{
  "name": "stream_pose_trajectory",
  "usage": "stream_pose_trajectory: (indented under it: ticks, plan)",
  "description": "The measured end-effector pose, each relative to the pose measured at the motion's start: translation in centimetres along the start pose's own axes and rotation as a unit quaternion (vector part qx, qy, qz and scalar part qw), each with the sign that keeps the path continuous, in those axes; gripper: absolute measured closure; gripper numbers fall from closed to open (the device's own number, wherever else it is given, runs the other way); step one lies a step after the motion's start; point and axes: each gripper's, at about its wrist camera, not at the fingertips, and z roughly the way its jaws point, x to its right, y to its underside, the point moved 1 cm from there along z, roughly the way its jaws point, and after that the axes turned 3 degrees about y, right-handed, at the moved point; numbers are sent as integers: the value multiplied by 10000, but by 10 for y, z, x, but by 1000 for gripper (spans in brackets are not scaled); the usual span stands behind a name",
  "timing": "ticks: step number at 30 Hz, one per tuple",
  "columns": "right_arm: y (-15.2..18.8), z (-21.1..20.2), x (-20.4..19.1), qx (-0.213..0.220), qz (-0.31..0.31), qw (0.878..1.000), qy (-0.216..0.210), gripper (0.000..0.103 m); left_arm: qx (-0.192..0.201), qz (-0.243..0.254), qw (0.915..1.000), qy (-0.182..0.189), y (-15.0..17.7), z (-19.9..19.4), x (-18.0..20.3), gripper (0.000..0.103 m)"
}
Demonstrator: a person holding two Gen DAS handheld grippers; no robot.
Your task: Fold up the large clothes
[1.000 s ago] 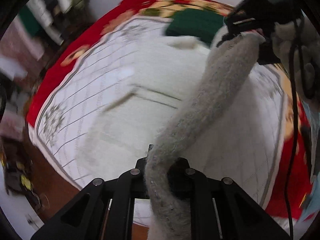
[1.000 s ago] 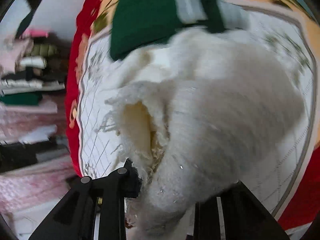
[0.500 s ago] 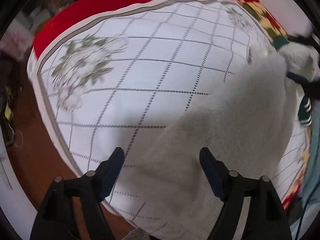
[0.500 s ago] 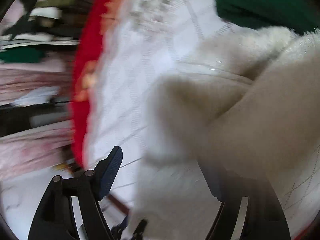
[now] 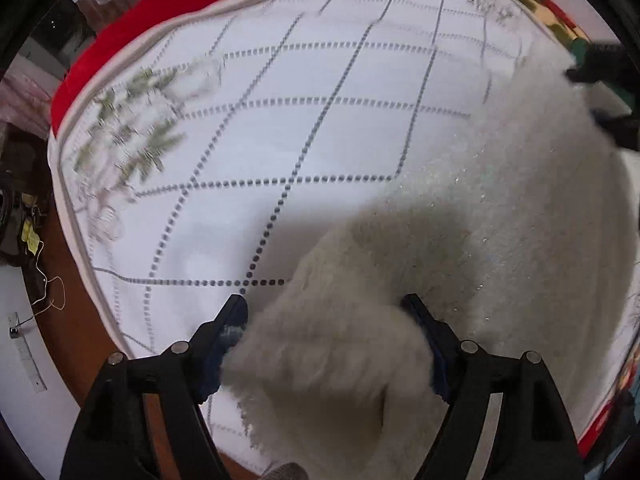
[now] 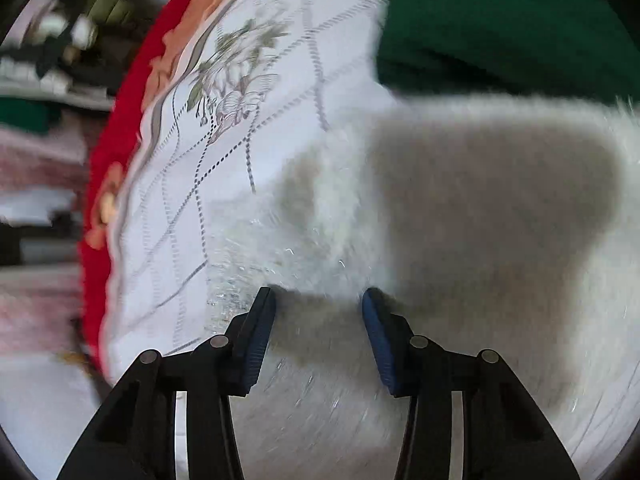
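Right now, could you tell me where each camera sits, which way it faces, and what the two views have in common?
Left wrist: on the left tool, looking forward and down over the sweater and quilt; its own open fingers show, and the right tool at the far right edge.
Right wrist: on the right tool, looking forward and down at the sweater, with a green garment beyond; only its own open fingers show.
Shared: sweater, quilt, and its red border.
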Motion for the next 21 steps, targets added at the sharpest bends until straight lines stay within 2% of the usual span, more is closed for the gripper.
stream_pose_trajectory:
  ticks: [1, 3, 4, 5, 6, 7, 8, 9, 10, 11, 12, 14, 17, 18, 20, 21]
  plan:
    - [0, -7, -5, -65, -80, 9999, 43, 52, 13, 13, 10000, 5, 0, -1, -2, 23]
    - [3, -29, -11, -55, -288, 9993, -229, 46, 32, 78, 10000, -17, 1, -5, -2, 23]
    - [10, -52, -7, 68, -422, 9977, -518, 41, 33, 93, 9999, -22, 2, -9, -3, 23]
    - [16, -69, -1, 179, -466, 9964, -684, 31, 51, 92, 9999, -5, 4, -14, -4, 24]
    - [23, -85, 7, 320, -498, 9948, -831, 26, 133, 76, 9999, 21, 6, -23, -5, 24]
    - [32, -107, 26, 612, -489, 9933, -846, 17, 205, 66, 9998, 16, 7, -30, -5, 24]
    - [39, -118, 40, 802, -409, 9933, -727, 13, 278, 42, 9996, 25, 9, -38, -5, 23]
    - [44, -125, 56, 944, -281, 9934, -591, 12, 393, -30, 9992, 60, 11, -47, -5, 23]
    - [48, -128, 79, 1054, -58, 9935, -433, 12, 516, -118, 9986, 48, 13, -54, -4, 17]
    - [51, -124, 107, 1066, 267, 9934, -318, 12, 683, -221, 9974, -23, 16, -61, -3, 6]
    - [52, -116, 130, 1018, 550, 9927, -340, 12, 842, -291, 9960, 0, 18, -67, -1, 3]
    - [54, -84, 178, 736, 1203, 9879, -647, 12, 963, -324, 9948, 75, 18, -67, 9, 3]
    - [46, -27, 203, 279, 1578, 9711, -1770, 12, 1019, -320, 9943, 0, 15, -62, 25, 3]
    - [43, -23, 203, 521, 1570, 9657, -2002, 13, 1037, -328, 9941, -26, 14, -62, 31, 3]
    - [39, -21, 199, 712, 1508, 9598, -2259, 66, 1097, -303, 9935, -57, 8, -63, 47, 3]
    - [38, -18, 196, 700, 1531, 9609, -2197, 72, 1146, -246, 9931, -66, 12, -64, 54, 3]
